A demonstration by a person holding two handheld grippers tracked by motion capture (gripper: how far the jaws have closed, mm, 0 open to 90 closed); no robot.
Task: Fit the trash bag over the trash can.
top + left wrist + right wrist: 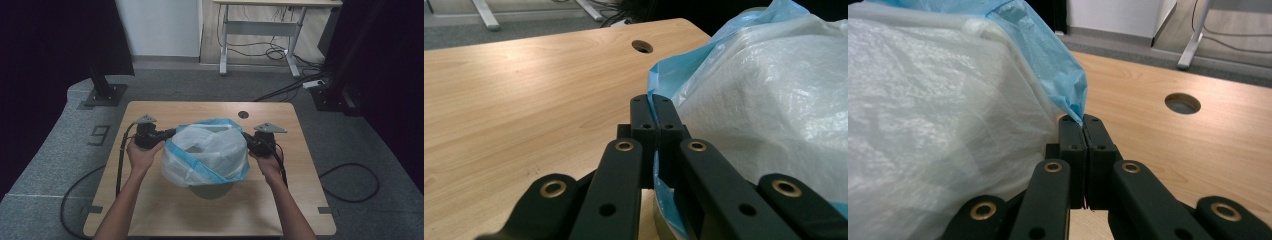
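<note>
A blue plastic bag (pixel 207 155) with a white bag inside it bulges over the middle of the wooden table (pixel 165 210), stretched between both hands. My left gripper (pixel 167 134) pinches the bag's blue rim at its left side; in the left gripper view the jaws (pixel 652 107) are pressed together on the blue film (pixel 674 75). On the bag's right side, my right gripper (pixel 246 137) is likewise shut on the blue rim, whose corner (pixel 1068 90) enters the closed jaws (pixel 1083 127). A round dark object peeks out under the bag (pixel 212 191).
A round cable hole (pixel 243 114) lies in the table's far edge. Black cables trail off both grippers onto the grey floor (pixel 350 150). A white desk frame (pixel 260 35) and dark stands lie beyond the table.
</note>
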